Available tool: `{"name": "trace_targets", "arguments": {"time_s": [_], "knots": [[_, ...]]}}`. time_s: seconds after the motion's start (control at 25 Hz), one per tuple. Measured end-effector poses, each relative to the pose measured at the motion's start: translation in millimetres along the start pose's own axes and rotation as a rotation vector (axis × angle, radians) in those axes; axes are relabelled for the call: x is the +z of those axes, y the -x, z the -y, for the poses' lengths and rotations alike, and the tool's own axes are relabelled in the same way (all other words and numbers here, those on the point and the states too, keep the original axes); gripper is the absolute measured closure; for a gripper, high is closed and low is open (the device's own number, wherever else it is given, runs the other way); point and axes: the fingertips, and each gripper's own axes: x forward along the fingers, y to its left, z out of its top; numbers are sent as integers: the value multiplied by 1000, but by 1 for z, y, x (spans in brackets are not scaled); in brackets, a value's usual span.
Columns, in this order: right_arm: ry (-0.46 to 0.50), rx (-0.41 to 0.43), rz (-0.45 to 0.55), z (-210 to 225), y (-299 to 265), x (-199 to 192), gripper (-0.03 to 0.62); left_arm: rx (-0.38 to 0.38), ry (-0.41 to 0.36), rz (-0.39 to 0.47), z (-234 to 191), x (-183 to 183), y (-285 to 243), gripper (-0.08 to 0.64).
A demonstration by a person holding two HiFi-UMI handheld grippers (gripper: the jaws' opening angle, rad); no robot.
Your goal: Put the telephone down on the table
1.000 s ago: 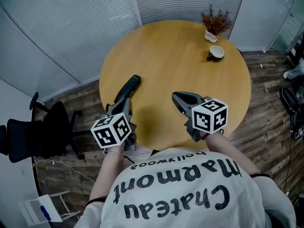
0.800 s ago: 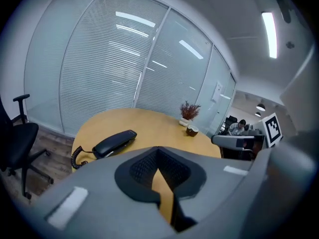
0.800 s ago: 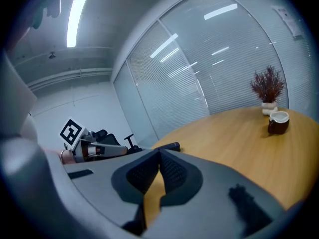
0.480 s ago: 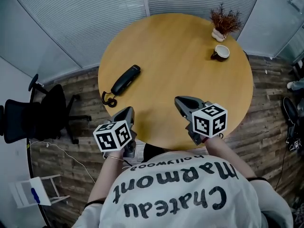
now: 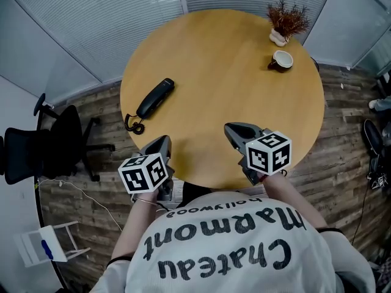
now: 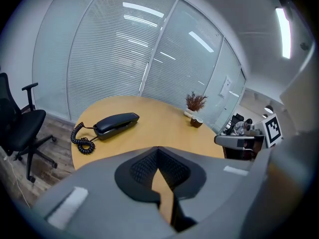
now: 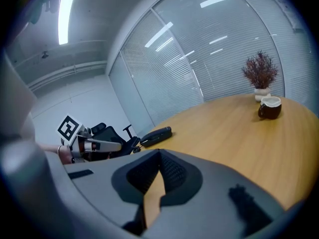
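Blinds [image 5: 91,23] cover the curved glass wall along the far side of the room. In front of them stands a round wooden table [image 5: 232,90], and a black office chair [image 5: 43,157] sits on the plank floor to its left, apart from the rim. At the table's near edge the person holds the two grippers side by side, each with its marker cube toward the body. The left gripper [image 5: 161,143] has its jaws clenched together, pads meeting at the tips with nothing between them. It hangs at the near-left rim, clear of the telephone. The right gripper [image 5: 231,129] points out over the near part of the tabletop, and its jaws are likewise closed on nothing. The telephone [image 5: 154,97], dark and slim, lies flat on the left part of the table, farther out than the left gripper and touched by neither tool. A dried reddish plant [image 5: 286,18] in a small pale pot stands at the far right. A dark cup [image 5: 281,60] sits just on its near side. The telephone's coiled cord [image 5: 134,125] curls at the table's left rim.
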Motion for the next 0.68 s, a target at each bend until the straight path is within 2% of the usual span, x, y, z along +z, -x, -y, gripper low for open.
{"name": "trace_targets", "arguments": {"time_s": [0.68], "knots": [[-4,-8,-4,-5,2,-4,578,-13,28,-2,-2,2,3,552]]}}
